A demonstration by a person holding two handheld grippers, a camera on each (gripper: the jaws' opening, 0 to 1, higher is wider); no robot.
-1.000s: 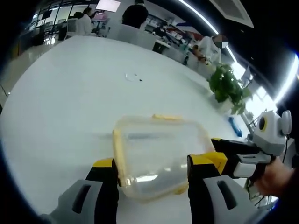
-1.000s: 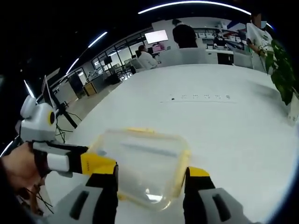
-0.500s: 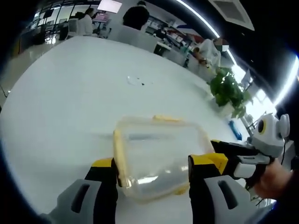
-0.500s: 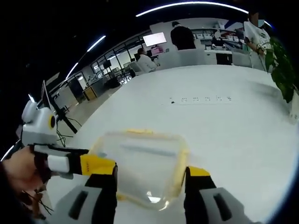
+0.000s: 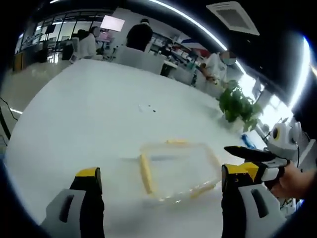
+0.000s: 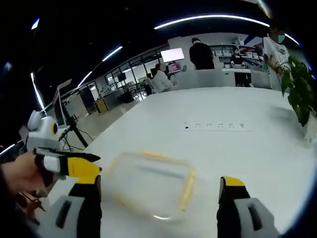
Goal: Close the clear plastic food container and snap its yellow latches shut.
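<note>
The clear plastic food container (image 5: pixel 179 171) sits low on the big white table (image 5: pixel 89 114), just below the middle of the left gripper view, its lid down and yellow latches (image 5: pixel 145 174) lying along its edges; in the right gripper view the same container (image 6: pixel 151 183) lies at lower centre. The left gripper (image 5: pixel 163 208) has its jaws spread wide at the bottom corners, the container lying between and beyond them, apart from both. The right gripper (image 6: pixel 158 210) is likewise wide, gripping nothing. At the right edge of the left gripper view the other gripper reaches in, held by a hand (image 5: pixel 292 181) that is partly cut off. A potted plant (image 5: pixel 240 105) stands on the table at upper right, and a small blue thing (image 5: pixel 246 140) beside it is too small to identify. Farther out on the table lies a row of small dark marks (image 6: pixel 215 126), hard to make out. People (image 5: pixel 138 35) stand and sit at desks along the top of the frame, near a bright screen (image 5: pixel 113 23). Whether the latches are fully snapped is blurred.
</note>
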